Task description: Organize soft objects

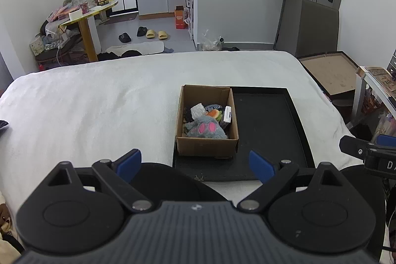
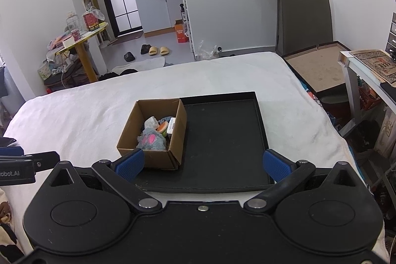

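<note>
Your left gripper (image 1: pixel 195 164) sits at the bottom centre of the left wrist view with its blue-padded fingers (image 1: pixel 130 163) spread wide apart and nothing between them. Your right gripper (image 2: pixel 202 164) is the same in its own view: released, fingers far apart, gripping nothing (its black body also pokes in at the right edge of the left view).

Just above the fingers in both views lies a black tray (image 1: pixel 269 130) on the white bed cover (image 1: pixel 94 100). A brown cardboard box (image 1: pixel 207 145) stands on the left part of the tray, its top open, and the rest of the tray is bare.

The soft things are all inside that box. Nearest the front wall is a grey plush toy (image 1: pixel 206 129) with two pink patches. Behind it you can see a white crumpled piece (image 1: pixel 198 110), a small orange and green item (image 1: pixel 214 113) and, against the right wall, a little white packet (image 1: pixel 228 115); something dark lies at the left wall, but it is too small to tell what.

In the right wrist view the box (image 2: pixel 153 137) sits centre left, the plush toy (image 2: pixel 151 141) at its front, and the tray (image 2: pixel 227 140) fills the middle.

Slippers (image 1: pixel 156 34) lie on the floor in the upper middle.
</note>
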